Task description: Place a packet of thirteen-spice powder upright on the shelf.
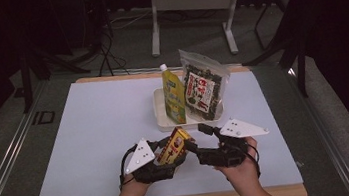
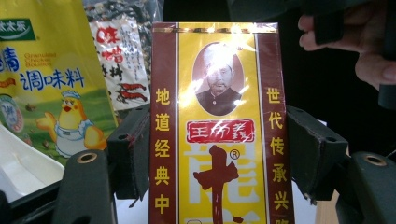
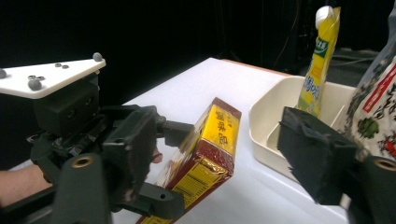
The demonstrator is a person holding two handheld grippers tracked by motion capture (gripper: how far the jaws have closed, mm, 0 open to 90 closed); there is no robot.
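Observation:
A yellow and dark red box with Chinese print is tilted above the table's near middle, and my left gripper is shut on it. In the left gripper view the box stands upright, pinched at both side edges by the black pads. My right gripper is open just right of the box, one jaw toward the box's upper end. In the right gripper view the box lies beyond my open right gripper, with the left gripper clamped around it.
A white tray behind the grippers holds an upright yellow seasoning pouch and a clear bag of dark snacks. The white board covers the table. A desk frame stands on the floor beyond.

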